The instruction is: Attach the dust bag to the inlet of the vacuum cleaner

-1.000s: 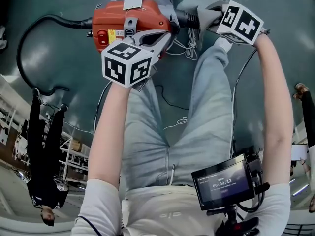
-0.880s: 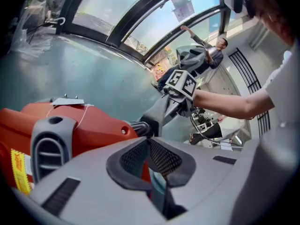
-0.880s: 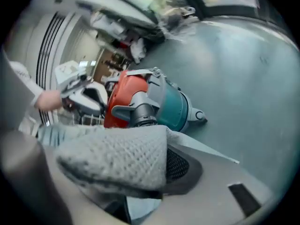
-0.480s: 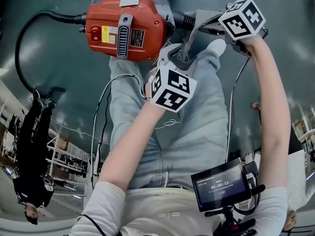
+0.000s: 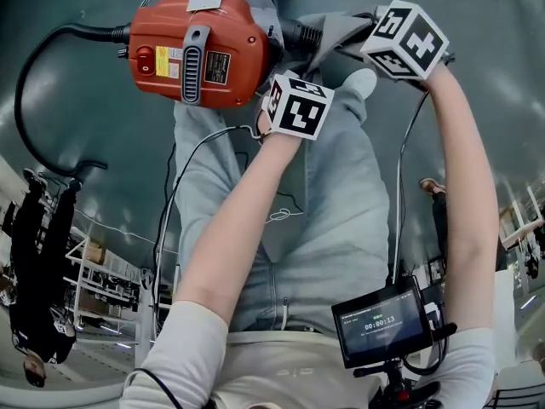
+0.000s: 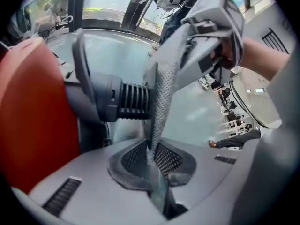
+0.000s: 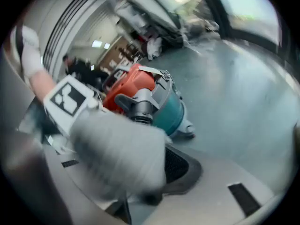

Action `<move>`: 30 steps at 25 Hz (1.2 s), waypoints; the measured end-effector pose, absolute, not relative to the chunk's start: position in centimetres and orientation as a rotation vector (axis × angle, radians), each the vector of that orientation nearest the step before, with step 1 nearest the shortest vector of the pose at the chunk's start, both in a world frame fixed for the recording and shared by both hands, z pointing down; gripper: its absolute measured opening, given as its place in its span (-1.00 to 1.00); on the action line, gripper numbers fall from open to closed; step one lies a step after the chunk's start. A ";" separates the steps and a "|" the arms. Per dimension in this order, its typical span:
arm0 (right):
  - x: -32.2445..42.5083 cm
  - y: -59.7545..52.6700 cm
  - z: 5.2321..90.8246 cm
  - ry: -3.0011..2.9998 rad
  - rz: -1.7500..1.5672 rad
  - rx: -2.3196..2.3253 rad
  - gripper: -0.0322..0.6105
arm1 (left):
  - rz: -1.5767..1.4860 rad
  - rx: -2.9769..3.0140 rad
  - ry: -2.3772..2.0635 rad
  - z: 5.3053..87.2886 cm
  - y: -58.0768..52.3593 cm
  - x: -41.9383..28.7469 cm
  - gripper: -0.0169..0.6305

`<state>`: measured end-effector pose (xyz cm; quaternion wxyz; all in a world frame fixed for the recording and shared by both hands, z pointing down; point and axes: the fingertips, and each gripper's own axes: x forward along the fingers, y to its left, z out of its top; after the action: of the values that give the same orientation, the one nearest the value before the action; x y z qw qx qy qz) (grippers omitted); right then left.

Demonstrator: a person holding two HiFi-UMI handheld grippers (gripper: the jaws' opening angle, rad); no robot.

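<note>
Left gripper (image 6: 152,162): its jaws have just been closing and now pinch the mesh edge of the grey dust bag (image 6: 164,86). The strip runs taut upward from the pads.

Right gripper (image 7: 140,177): clamped on the bag's bulk, its jaws having just closed a little further on it. The blurred fabric fills its view and covers one jaw.

We find the bag stretched between the two grippers. Its mesh strip crosses just in front of the ribbed inlet (image 6: 131,100); whether the two touch, we cannot tell. The inlet juts from the red vacuum cleaner (image 5: 196,49), which stands on the grey floor (image 5: 85,118).

In the head view the left marker cube (image 5: 298,106) hides the left jaws.

Around:
- a black hose (image 5: 77,31) loops left
- grey trousers (image 5: 341,211) lie beneath the arms
- a monitor (image 5: 383,322) sits at lower right
- a bystander (image 5: 30,254) stands at far left
</note>
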<state>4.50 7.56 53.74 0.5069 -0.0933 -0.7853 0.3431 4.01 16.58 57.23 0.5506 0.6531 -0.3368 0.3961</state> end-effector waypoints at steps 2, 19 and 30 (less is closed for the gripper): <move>6.0 5.6 53.4 -1.949 0.428 -0.217 -0.42 | 0.963 1.510 -0.798 57.1 16.6 3.0 -0.85; 3.6 4.8 58.8 -1.750 -0.530 -0.380 -0.84 | 1.053 1.602 -0.856 52.1 13.2 4.5 -0.85; 2.7 4.7 54.6 -1.836 -0.631 -0.248 -0.84 | 1.086 1.490 -0.779 56.9 16.3 3.1 -0.86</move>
<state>2.70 4.65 54.63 0.5581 -0.1051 -0.7784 -0.2674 3.07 16.33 56.85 0.5397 0.6267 -0.3275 0.4568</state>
